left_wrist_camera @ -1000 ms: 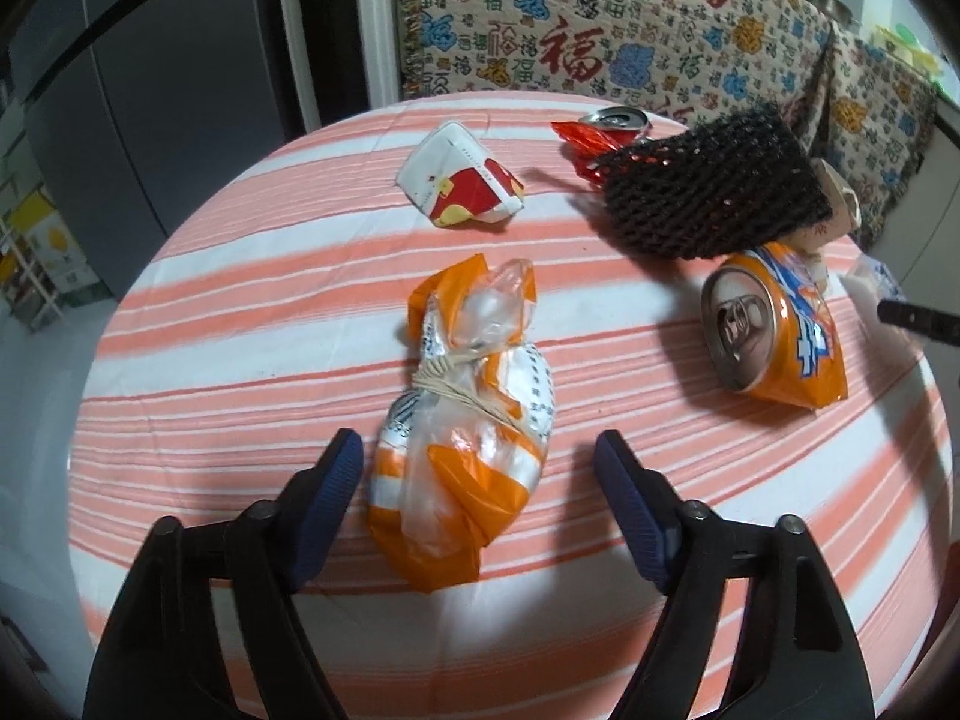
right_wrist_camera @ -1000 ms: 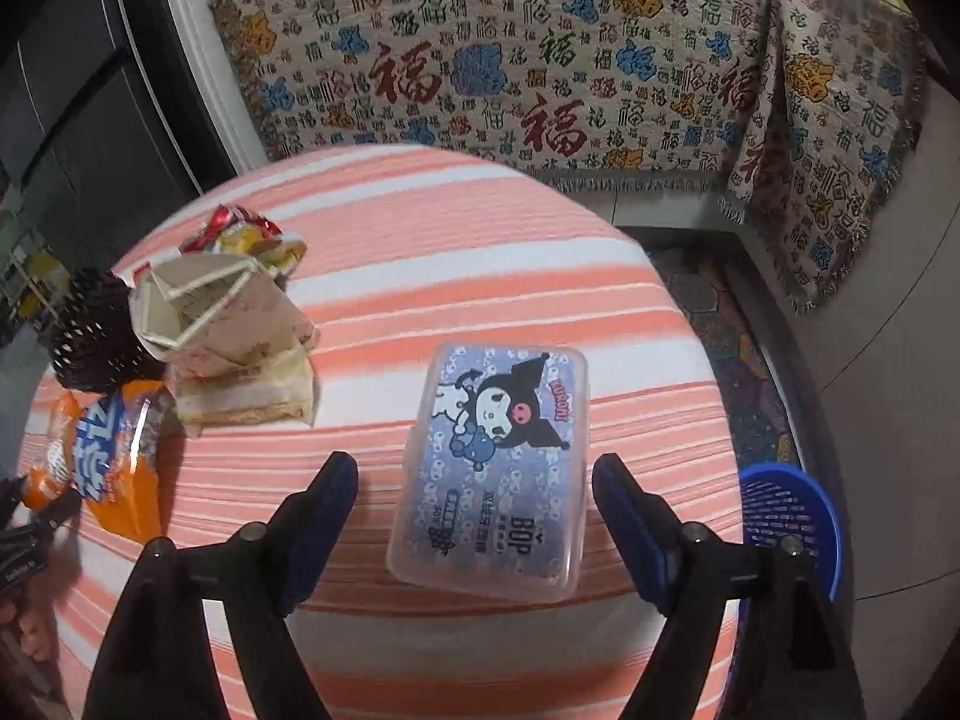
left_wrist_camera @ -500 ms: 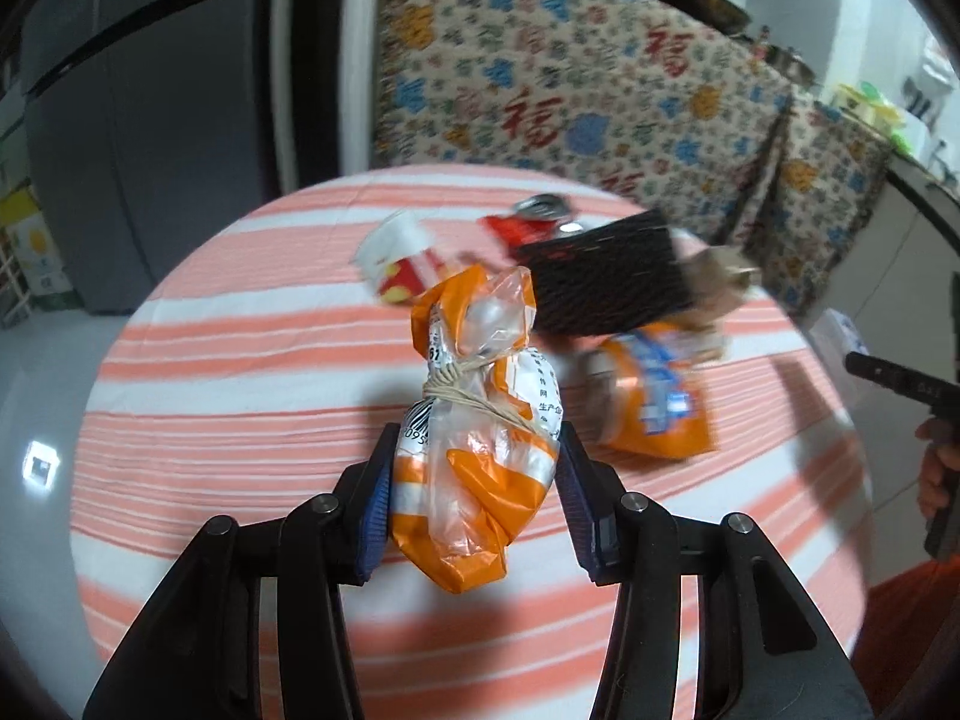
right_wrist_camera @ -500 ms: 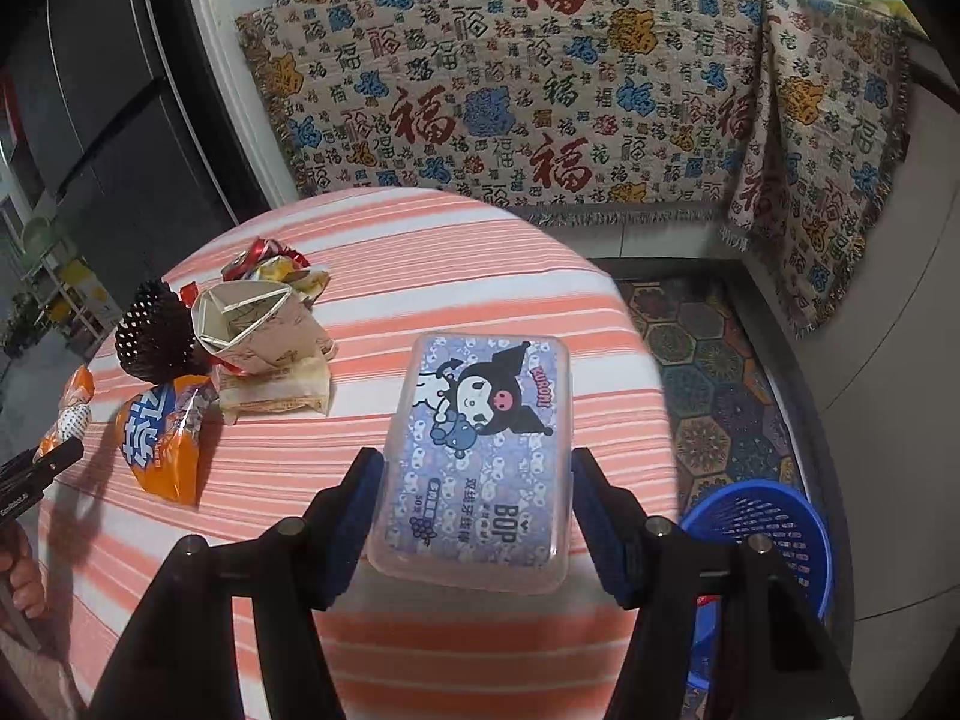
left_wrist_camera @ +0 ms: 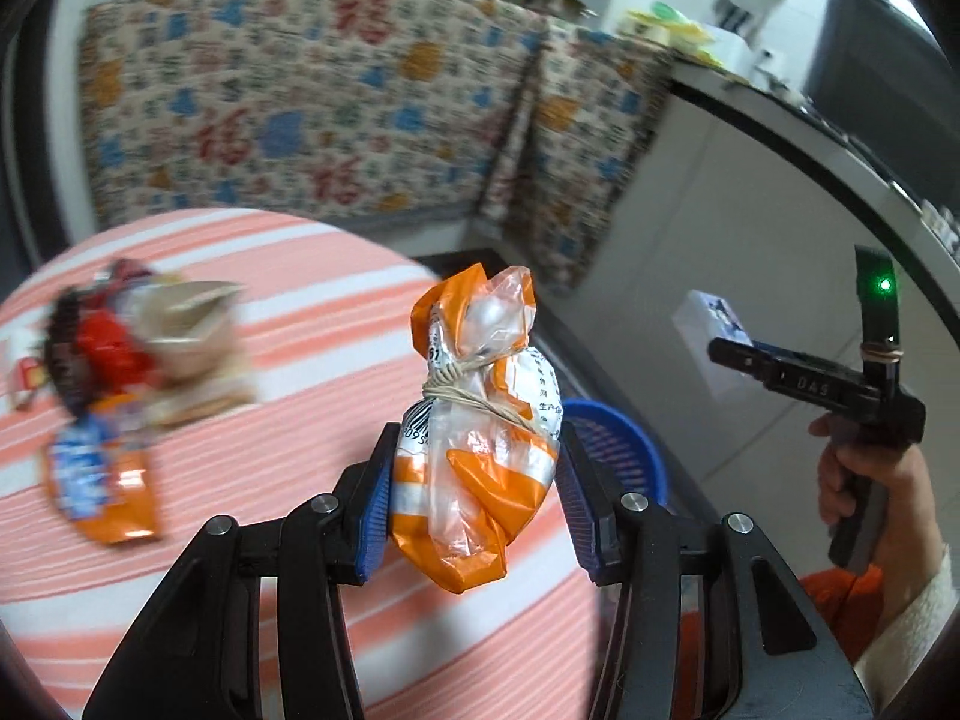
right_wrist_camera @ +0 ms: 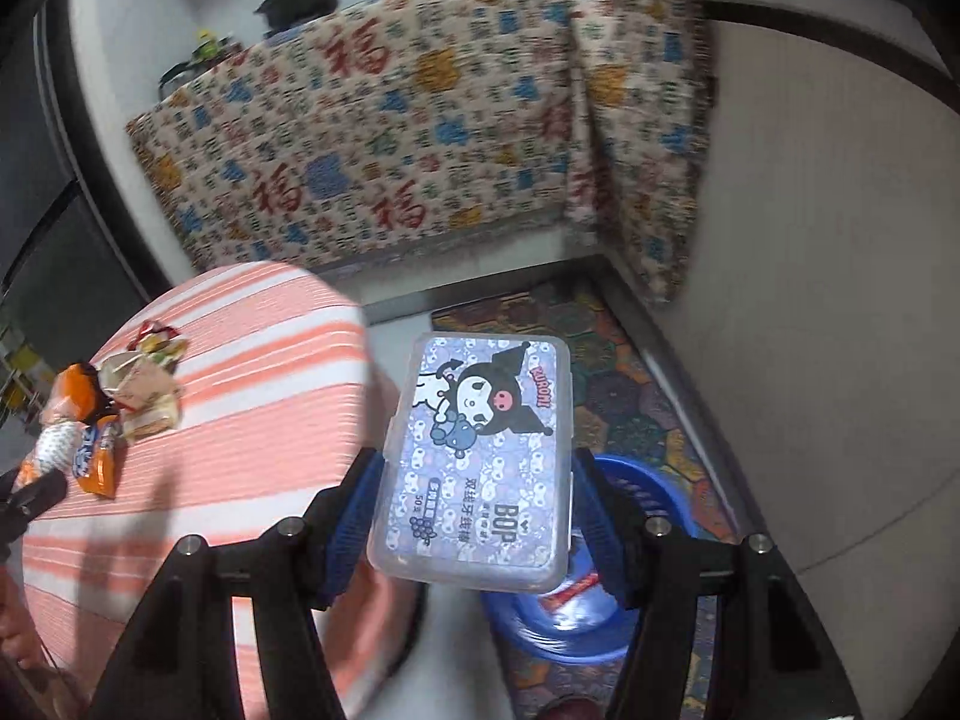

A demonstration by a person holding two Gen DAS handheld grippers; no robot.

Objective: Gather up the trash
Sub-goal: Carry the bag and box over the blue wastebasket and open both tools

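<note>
With the left gripper point(left_wrist_camera: 474, 501) clamping a bag point(left_wrist_camera: 477, 450) and the right gripper point(right_wrist_camera: 474, 516) clamping a box point(right_wrist_camera: 477, 468), each should centre over the bin point(right_wrist_camera: 654, 498) below its fingers before letting go.

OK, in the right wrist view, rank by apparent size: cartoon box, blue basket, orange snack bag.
1. cartoon box, inflated by closeness to the lens
2. blue basket, partly hidden behind the box
3. orange snack bag, far off
</note>
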